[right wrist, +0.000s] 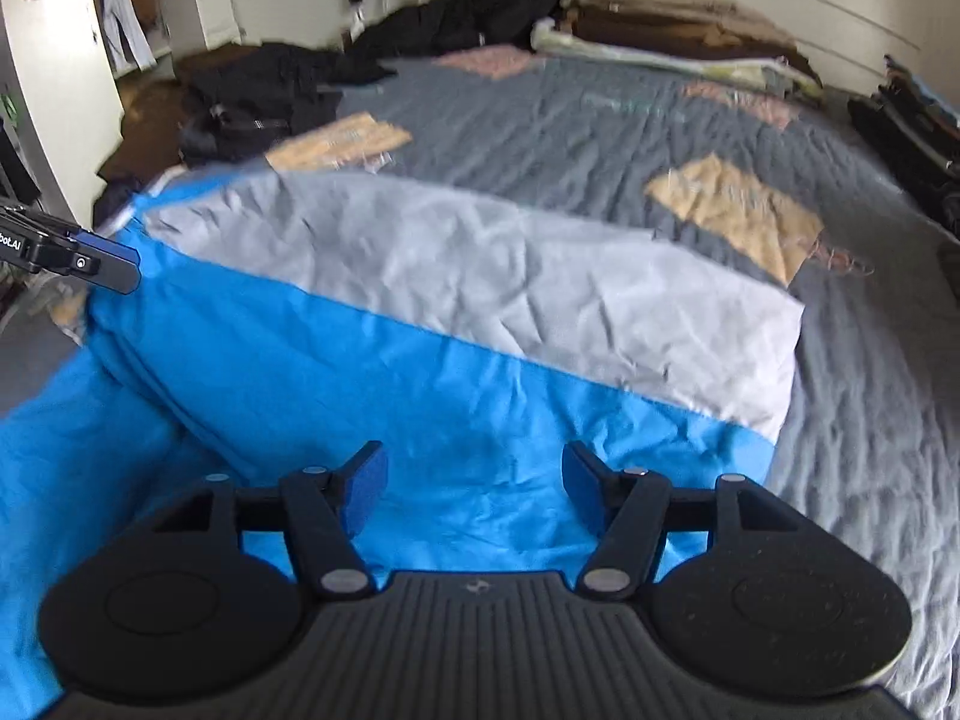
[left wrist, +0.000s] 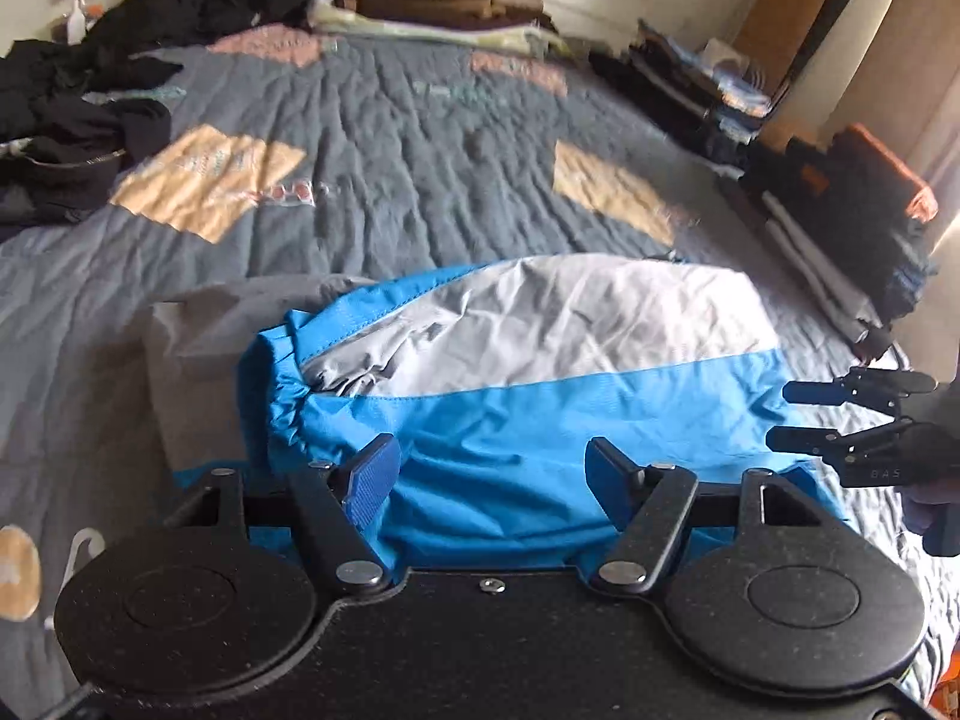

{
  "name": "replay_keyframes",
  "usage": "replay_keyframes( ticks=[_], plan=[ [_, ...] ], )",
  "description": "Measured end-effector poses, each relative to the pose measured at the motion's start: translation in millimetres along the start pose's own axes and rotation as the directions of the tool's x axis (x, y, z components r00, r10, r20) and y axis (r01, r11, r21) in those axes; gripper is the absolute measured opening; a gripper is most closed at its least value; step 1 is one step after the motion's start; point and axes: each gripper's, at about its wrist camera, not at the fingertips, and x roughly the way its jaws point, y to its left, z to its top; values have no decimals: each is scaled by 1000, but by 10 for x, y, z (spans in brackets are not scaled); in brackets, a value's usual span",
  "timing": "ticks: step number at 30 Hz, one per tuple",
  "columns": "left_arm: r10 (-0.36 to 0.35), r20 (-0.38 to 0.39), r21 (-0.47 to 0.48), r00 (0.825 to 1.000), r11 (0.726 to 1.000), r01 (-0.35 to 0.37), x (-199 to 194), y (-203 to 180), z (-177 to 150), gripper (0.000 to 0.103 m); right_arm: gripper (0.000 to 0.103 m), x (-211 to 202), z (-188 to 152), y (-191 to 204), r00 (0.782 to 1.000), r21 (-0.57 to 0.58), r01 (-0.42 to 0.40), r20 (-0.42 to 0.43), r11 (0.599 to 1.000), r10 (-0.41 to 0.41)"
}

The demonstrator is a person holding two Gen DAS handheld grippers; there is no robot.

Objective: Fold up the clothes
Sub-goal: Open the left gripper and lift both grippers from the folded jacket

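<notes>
A blue and light grey jacket (left wrist: 540, 372) lies partly folded on the bed, with an elastic cuff bunched at its left end. My left gripper (left wrist: 489, 474) hovers open just over its blue near edge, nothing between the fingers. In the right wrist view the same jacket (right wrist: 456, 324) spreads across the front of the bed, grey panel above, blue below. My right gripper (right wrist: 474, 480) is open above the blue cloth, holding nothing. The right gripper (left wrist: 840, 414) also shows at the right edge of the left wrist view, and the left gripper's fingers (right wrist: 102, 267) show at the jacket's far left corner.
The bed has a grey quilt (left wrist: 390, 138) with tan and pink patches. A heap of dark clothes (left wrist: 90, 114) lies at the left. Folded stacks (left wrist: 828, 210) line the right edge, and folded blankets (left wrist: 444, 0) sit at the head. A white cupboard (right wrist: 48, 90) stands left.
</notes>
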Motion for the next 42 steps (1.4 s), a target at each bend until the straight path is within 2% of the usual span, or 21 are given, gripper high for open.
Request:
replay_keyframes(
  ticks=[4,10,20,25,29,32,36,39,42],
  plan=[
    [19,21,-16,1000,1000,-19,-375,-117,-329,76,64,-401,-152,70,999,46,-19,30,999,17],
    [66,-20,-54,998,996,-67,-588,-266,-923,76,64,-784,-531,272,999,126,-42,14,991,40],
    [93,42,-72,995,993,-90,-901,-667,-1684,77,64,-1162,-1117,838,997,117,-76,37,990,72],
    [116,106,-105,988,989,-105,-882,-726,-2078,82,64,-1234,-1439,961,995,102,-69,77,992,61],
    [152,167,-181,974,976,-122,-788,-766,-2402,82,64,-1200,-1727,987,991,136,-59,125,989,42],
    [198,185,-210,963,965,-158,-651,-816,-2620,83,64,-1153,-1934,1029,988,130,-60,151,990,40],
    [216,229,-186,949,967,-175,-548,-920,-2820,83,64,-1093,-2157,1091,987,120,-51,159,991,31],
    [230,245,-117,942,971,-207,-510,-1022,-2801,84,64,-1088,-2224,1178,988,80,-54,150,995,42],
    [214,271,-95,939,976,-196,-525,-1074,-2851,85,64,-1117,-2252,1234,986,80,-56,163,995,42]
  ],
)
